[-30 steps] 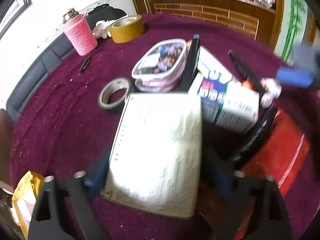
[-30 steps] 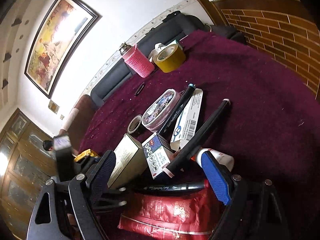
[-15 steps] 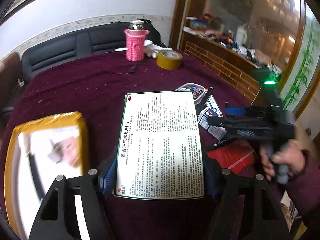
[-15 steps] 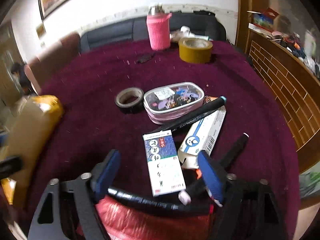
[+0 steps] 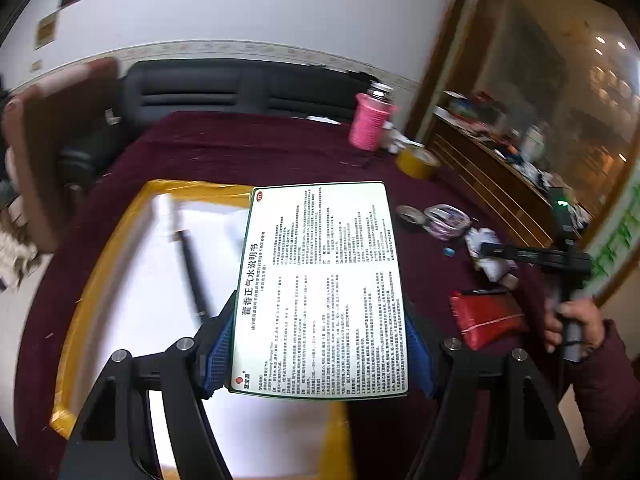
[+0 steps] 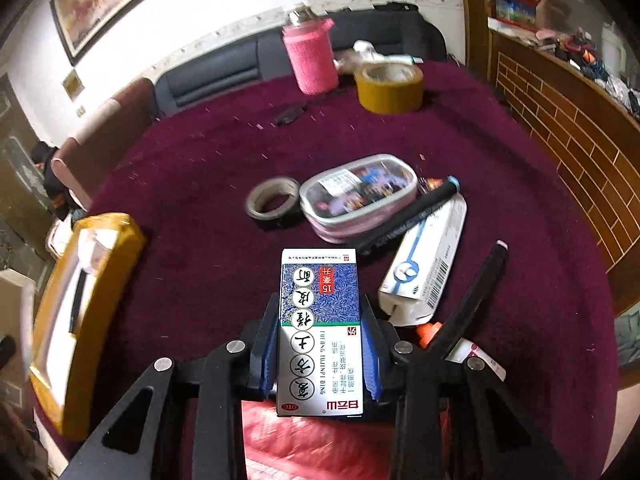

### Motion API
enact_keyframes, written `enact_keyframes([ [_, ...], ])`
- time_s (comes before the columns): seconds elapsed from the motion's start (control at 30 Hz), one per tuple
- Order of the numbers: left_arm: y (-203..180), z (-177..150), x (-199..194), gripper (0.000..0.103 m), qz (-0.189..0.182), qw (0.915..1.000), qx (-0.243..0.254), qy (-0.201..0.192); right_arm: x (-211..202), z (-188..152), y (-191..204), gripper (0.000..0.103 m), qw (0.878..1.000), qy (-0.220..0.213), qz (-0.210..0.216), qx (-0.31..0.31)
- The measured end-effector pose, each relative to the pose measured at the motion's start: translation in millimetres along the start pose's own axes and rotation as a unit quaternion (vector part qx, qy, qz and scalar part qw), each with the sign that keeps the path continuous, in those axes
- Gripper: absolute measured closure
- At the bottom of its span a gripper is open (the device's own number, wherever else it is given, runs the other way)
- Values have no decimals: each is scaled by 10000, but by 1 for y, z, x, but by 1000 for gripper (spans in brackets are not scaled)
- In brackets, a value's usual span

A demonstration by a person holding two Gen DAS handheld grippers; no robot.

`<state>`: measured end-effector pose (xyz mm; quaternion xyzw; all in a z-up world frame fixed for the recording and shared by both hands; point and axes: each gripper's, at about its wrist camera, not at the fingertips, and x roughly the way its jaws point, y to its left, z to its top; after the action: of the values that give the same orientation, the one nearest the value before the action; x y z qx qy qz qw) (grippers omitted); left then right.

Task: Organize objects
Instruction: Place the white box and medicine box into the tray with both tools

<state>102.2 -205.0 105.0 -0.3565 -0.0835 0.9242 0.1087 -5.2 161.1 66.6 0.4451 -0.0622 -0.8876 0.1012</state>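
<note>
Green-edged box (image 5: 320,288), clamped in left tool (image 5: 320,352), now over yellow tray (image 5: 100,248); right tool (image 6: 320,352) closing on blue box (image 6: 320,332)

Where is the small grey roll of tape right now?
In the right wrist view the grey tape roll lies flat on the maroon tablecloth, mid-table, just left of the clear pink-edged pouch.

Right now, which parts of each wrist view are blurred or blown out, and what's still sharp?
Left wrist: the leaflet box in the left tongs is sharp and readable; the yellow box under it is motion-smeared, its white inside blown out. Right wrist: the blue carton between the closing right tongs is crisp; the red bag below and the yellow box at left are smeared. Both views bow at the edges.
</note>
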Motion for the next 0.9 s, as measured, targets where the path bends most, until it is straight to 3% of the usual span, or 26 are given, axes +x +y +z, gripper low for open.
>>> enact_keyframes([
  [0.2, 50, -13, -27, 33, 542, 9975, -456, -53, -32, -2, 51, 66, 9979, -239, 504, -322],
  [0.37, 75, -23, -27, 33, 936, 9939, -584, 66, -34, -9, 112, 66, 9923, -131, 1072, -614],
  [0.63, 99, -20, 8, 33, 1278, 9887, -497, 612, -9, -14, 194, 66, 9801, 302, 1731, -928],
  [0.9, 111, 4, 58, 33, 1565, 9827, -253, 960, 39, -25, 282, 65, 9686, 788, 1799, -1522],
])
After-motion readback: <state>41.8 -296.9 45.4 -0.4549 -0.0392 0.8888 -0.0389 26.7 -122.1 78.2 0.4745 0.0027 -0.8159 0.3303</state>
